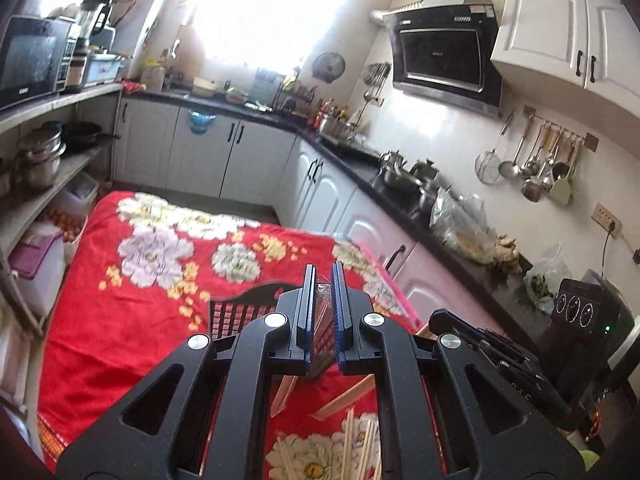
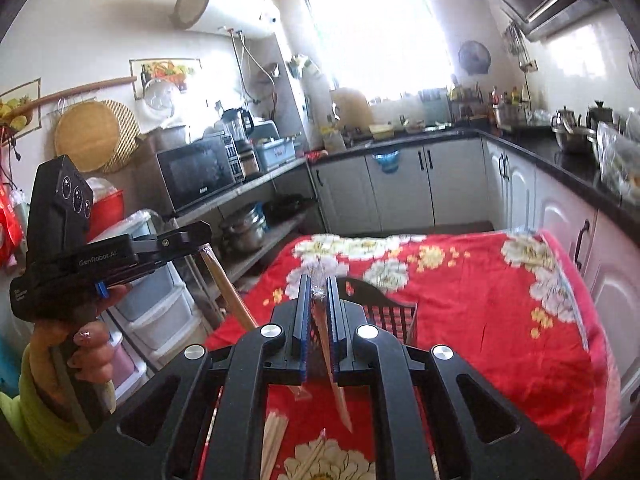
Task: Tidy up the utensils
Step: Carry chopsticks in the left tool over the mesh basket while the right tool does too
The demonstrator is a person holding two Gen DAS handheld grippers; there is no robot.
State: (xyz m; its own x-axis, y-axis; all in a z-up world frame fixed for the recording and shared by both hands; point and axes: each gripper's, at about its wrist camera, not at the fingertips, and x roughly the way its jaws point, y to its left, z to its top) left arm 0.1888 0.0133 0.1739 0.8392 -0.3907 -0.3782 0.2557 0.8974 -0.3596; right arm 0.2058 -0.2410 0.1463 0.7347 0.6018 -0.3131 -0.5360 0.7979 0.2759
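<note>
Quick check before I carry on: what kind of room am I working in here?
A home kitchen, most likely: a range hood on the wall, ladles and a strainer on a wall rack, and a microwave on the side shelf. The work surface is covered with a red floral cloth.

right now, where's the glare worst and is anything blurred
Left wrist view: the window is blown out white, washing the far counter; the red floral cloth is soft with blur. Right wrist view: its window also glares, and straight cabinet edges bow toward the rim.

Loose chopsticks (image 1: 362, 450) lie on the cloth (image 1: 132, 312); basket (image 1: 240, 312) apparently just behind.
</note>
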